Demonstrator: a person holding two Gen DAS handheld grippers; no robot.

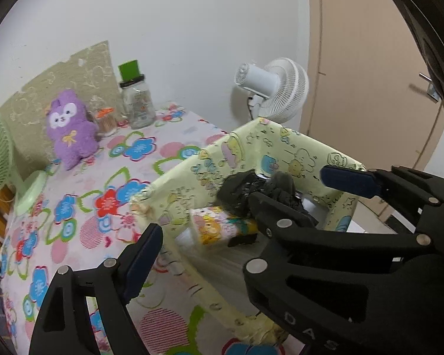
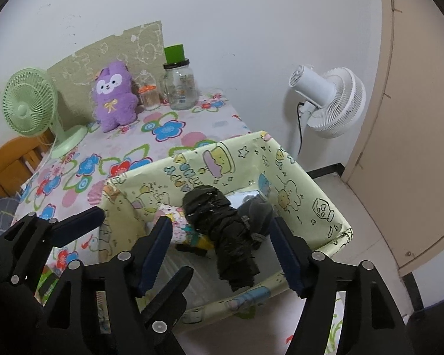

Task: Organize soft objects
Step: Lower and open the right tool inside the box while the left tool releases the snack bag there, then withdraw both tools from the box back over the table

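I see the black cloth roll (image 2: 222, 224) lying inside the yellow box (image 2: 305, 186) – long axis running from the far wall toward me. My right gripper (image 2: 222, 251) is spread around it without pressing; my left gripper (image 2: 127, 224) gapes empty over the flowered tablecloth (image 2: 168, 130) – white wall behind.

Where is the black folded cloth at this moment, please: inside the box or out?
Inside: the black cloth lies within the yellow-green box's walls.
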